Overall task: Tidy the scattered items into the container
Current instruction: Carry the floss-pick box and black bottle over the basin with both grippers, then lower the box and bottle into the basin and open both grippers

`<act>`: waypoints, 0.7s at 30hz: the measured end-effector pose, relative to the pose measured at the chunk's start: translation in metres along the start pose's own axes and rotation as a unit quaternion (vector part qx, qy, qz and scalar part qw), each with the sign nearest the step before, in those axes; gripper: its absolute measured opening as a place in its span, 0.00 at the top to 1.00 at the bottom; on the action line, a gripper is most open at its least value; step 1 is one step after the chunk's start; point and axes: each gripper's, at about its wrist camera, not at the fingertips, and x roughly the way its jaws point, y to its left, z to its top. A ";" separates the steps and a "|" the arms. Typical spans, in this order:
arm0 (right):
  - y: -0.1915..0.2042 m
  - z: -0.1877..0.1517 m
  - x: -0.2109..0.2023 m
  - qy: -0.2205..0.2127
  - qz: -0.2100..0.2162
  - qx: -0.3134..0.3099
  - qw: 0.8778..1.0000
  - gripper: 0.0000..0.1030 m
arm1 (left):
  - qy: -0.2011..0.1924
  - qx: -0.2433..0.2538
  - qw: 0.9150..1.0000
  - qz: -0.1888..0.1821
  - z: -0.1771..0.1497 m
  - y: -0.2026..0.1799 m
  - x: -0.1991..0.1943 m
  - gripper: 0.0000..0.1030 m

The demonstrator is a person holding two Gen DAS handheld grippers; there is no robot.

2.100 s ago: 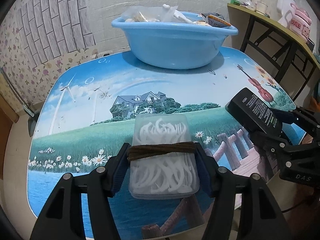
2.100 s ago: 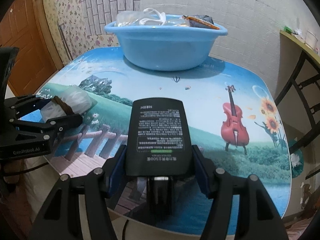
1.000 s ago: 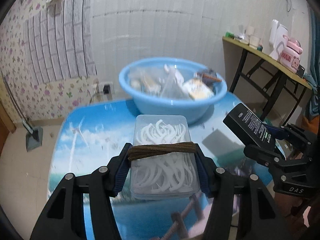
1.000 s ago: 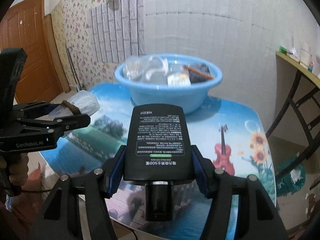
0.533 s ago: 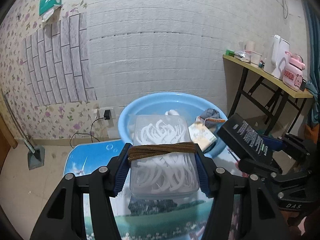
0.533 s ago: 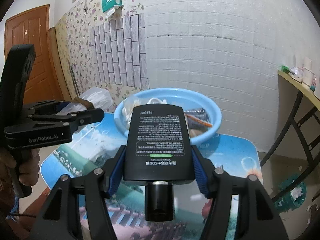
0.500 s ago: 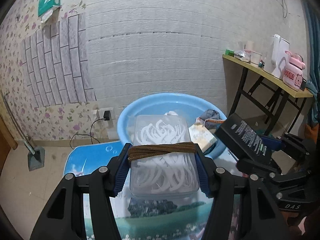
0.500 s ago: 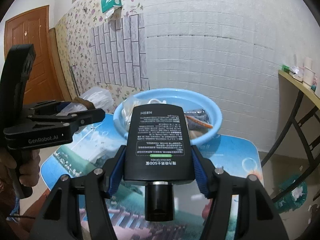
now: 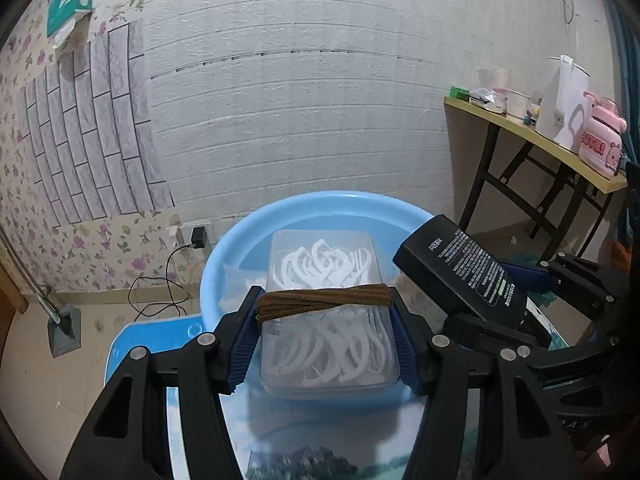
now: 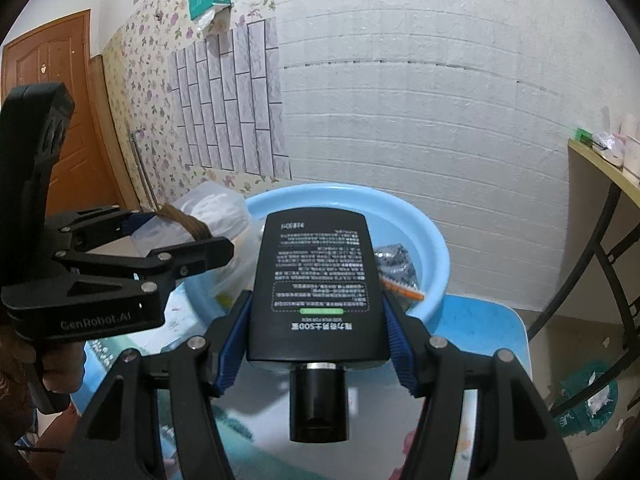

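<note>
My left gripper [image 9: 326, 334] is shut on a clear box of white floss picks [image 9: 328, 316] wrapped with a brown band, held over the blue basin [image 9: 240, 240]. My right gripper [image 10: 318, 328] is shut on a flat black bottle [image 10: 318, 280] with white print and a black cap, held above the basin's [image 10: 432, 248] near rim. The black bottle also shows in the left wrist view [image 9: 464, 268], to the right of the box. The left gripper with its box shows in the right wrist view [image 10: 160, 252], at the left. The basin holds bags and packets [image 10: 396, 268].
The basin stands at the far end of a table with a printed landscape top [image 10: 488, 328]. A white brick wall is behind it. A yellow side table [image 9: 532, 136] with cups and a pink bottle stands to the right. A cable and plug [image 9: 188, 240] lie on the floor.
Both grippers have risen from the table and moved forward with their items, from the table's near edge to over the basin. Both stay shut.
</note>
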 end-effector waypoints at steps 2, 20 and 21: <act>-0.003 0.004 0.008 0.002 0.001 0.000 1.000 0.41 | 0.000 0.002 1.000 0.000 0.005 0.001 0.008 0.44; -0.021 0.005 0.054 0.032 0.016 0.030 0.999 0.41 | 0.021 0.014 1.000 0.009 -0.002 0.006 0.038 0.35; -0.021 0.005 0.053 0.034 0.017 0.032 0.999 0.40 | 0.019 0.013 1.000 0.009 -0.002 0.007 0.037 0.33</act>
